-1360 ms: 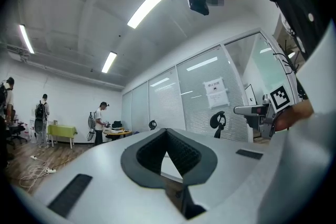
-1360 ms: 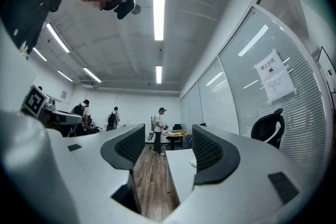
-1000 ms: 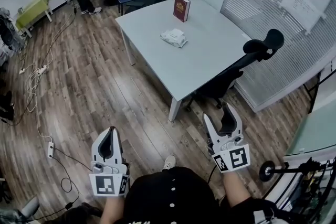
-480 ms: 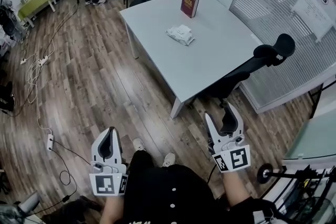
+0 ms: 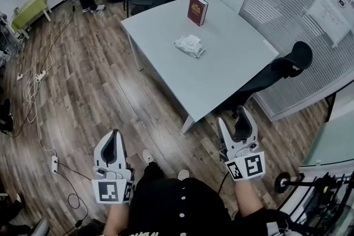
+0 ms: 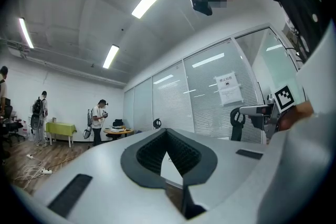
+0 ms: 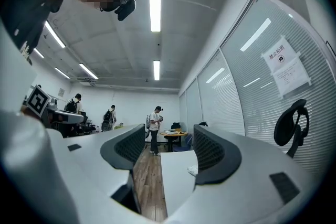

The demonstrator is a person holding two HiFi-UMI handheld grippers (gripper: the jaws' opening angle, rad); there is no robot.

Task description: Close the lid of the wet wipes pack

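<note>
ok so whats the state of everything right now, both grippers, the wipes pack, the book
left gripper, shut, nothing in it, held low, short of the table
right gripper, open, nothing in it, also short of the table
wet wipes pack, lying on the table, untouched; lid too small to tell
book, closed, standing upright on the table

Near the middle of the pale grey table [image 5: 232, 66], a white crinkly wet wipes pack [image 5: 189, 45]. By the far edge, a dark red book [image 5: 197, 10] standing up. Low over the brown wooden floor [image 5: 99, 80], left gripper [image 5: 115, 134] and right gripper [image 5: 234, 118].
</note>
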